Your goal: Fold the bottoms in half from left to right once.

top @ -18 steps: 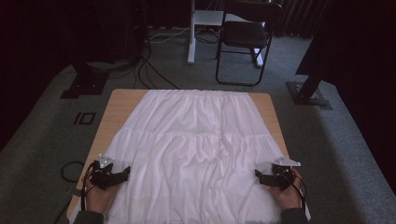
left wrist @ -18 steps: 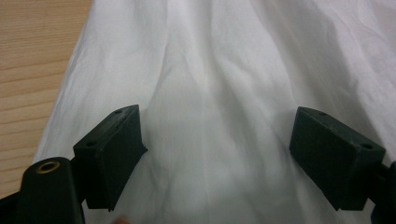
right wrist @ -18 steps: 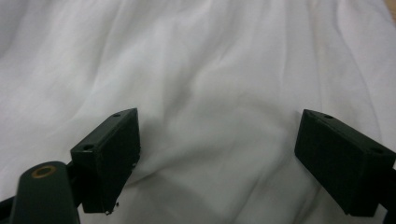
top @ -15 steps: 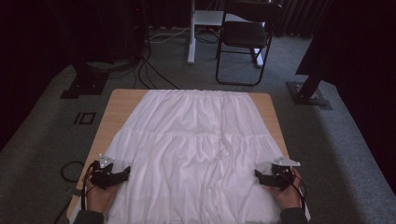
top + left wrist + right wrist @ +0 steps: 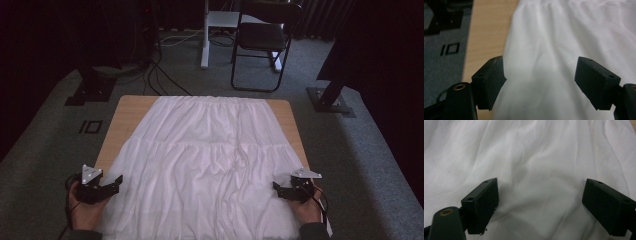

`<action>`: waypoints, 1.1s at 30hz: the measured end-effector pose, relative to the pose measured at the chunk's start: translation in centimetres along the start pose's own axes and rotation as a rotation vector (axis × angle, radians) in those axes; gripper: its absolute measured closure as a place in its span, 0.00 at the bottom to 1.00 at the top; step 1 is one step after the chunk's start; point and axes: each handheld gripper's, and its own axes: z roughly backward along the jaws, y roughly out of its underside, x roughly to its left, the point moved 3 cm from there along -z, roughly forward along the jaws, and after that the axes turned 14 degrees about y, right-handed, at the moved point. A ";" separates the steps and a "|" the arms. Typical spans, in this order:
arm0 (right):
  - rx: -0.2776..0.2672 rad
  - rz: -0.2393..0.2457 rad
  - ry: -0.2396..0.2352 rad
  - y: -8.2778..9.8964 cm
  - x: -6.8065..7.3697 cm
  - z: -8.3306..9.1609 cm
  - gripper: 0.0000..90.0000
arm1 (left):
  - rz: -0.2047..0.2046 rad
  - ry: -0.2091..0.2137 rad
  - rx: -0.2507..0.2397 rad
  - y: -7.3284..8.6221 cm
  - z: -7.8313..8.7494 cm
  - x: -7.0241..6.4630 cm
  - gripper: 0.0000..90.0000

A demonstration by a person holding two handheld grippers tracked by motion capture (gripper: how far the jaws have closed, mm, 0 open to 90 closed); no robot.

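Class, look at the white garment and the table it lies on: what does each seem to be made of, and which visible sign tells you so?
White garment: likely thin woven cloth, matte; it gathers in soft folds and tiers. Table: apparently wood or wood-look board, smooth, pale tan, with faint grain.
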 end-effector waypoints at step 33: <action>-0.001 -0.001 0.001 0.0 0.0 0.1 0.15 | -0.005 0.022 0.147 2.8 -1.6 -1.0 0.73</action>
